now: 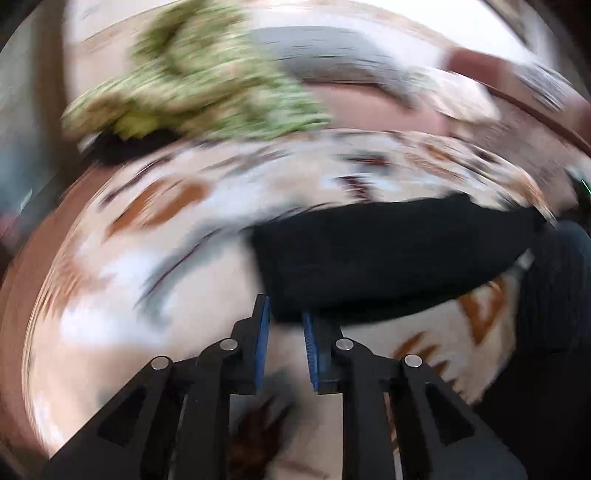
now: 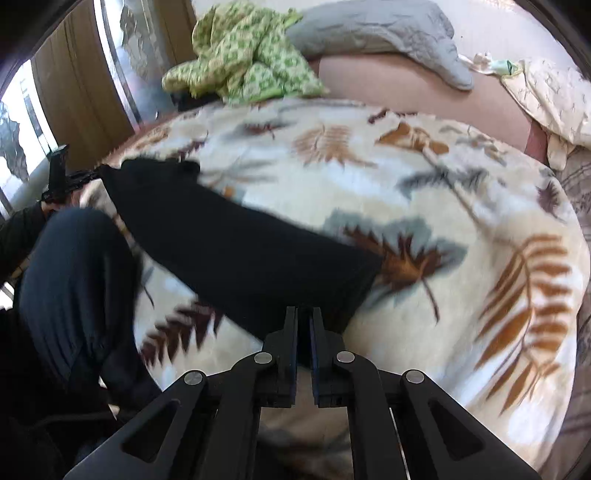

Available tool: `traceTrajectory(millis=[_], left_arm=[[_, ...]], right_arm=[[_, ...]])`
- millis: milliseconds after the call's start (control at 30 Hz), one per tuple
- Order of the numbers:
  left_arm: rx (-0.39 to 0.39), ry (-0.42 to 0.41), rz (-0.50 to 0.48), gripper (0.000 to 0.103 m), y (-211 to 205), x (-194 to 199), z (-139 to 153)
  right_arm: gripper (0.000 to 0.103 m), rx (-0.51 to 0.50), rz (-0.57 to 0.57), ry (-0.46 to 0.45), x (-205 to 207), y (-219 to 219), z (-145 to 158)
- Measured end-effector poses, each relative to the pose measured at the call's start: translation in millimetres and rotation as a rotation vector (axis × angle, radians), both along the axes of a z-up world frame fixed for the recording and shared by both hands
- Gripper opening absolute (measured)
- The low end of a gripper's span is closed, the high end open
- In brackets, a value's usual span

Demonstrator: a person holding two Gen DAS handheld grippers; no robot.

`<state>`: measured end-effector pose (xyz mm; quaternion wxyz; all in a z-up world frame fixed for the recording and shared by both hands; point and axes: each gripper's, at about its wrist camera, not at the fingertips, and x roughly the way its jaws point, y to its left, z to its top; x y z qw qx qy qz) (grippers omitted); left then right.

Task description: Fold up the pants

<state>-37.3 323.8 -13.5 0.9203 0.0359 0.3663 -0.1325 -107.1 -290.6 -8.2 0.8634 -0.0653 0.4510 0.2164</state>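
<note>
Although we read no brand, label or writing anywhere in either view, we can order the scene by size; largest is the cream blanket (image 2: 424, 206) printed with brown, orange and grey fern leaves, which covers the bed from edge to edge; on it lie the pants (image 2: 236, 243), a plain black garment without visible print or trim, stretched in a long band across the blanket's near left part; in the left wrist view, which is heavily blurred, the same pants (image 1: 388, 258) show as a dark slab just ahead of the fingertips. Beyond the blanket we see a grey quilted pillow (image 2: 376, 33) lying on a bare pink sheet (image 2: 406, 85), and beside the pillow a crumpled green-patterned cloth (image 2: 243, 55); a pale cushion (image 2: 546, 99) lies at the far right. At the near left we note a person's leg in dark trousers (image 2: 70, 280). Smallest are the tools; the right gripper (image 2: 303, 314) has its jaws pressed together on the near edge of the pants; the left gripper (image 1: 285, 314) has its blue-padded jaws slightly apart, with the pants' edge right at its tips, and nothing visibly pinched between them.
</note>
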Motion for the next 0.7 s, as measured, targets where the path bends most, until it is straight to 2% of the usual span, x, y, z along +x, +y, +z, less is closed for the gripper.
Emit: traceTrajectory(millis=[33,100,167,200,267,333,400,467,500,533,567,633,700], left_arm=[[-0.022,0.006,0.063,0.018,10,-1,0],[-0.115,0.0,0.183,0.018,30,-7,7],[-0.181,-0.024,0.195,0.018,26,-15,19],[-0.209,-0.036,0.173,0.018,18,-20,25],[-0.257,-0.062,0.068,0.019,-18,-29,38],[-0.307,-0.056,-0.07,0.021,-60,-37,39],[-0.286,-0.018,-0.151,0.021,-95,-39,29],[-0.213,0.01,-0.192,0.021,-126,-38,10],[-0.166,0.029,-0.173,0.021,-135,-33,0],[-0.117,0.062,-0.107,0.021,-138,-24,-14],[-0.101,0.081,-0.06,0.016,-135,-16,-23],[-0.136,0.067,-0.008,0.009,-127,-3,-29],[-0.129,0.051,0.021,0.006,-129,10,-29]], right_arm=[[0.008,-0.002,-0.004,0.006,-2,-1,-1],[0.015,-0.039,-0.031,0.001,-8,-5,2],[0.021,-0.042,-0.047,0.003,-14,-12,11],[0.022,-0.037,-0.059,-0.004,-15,-16,16],[0.022,-0.008,-0.086,-0.022,-18,-25,30],[0.022,0.036,-0.115,-0.048,-18,-30,44],[0.024,0.102,-0.119,-0.066,-17,-31,56],[0.024,0.103,-0.11,-0.065,-10,-22,60],[0.024,0.092,-0.101,-0.054,-5,-17,58],[0.024,0.075,-0.088,-0.04,1,-10,55],[0.024,0.064,-0.071,-0.031,9,-3,50],[0.024,0.073,-0.04,0.013,23,7,36],[0.022,0.05,0.026,0.098,42,21,8]])
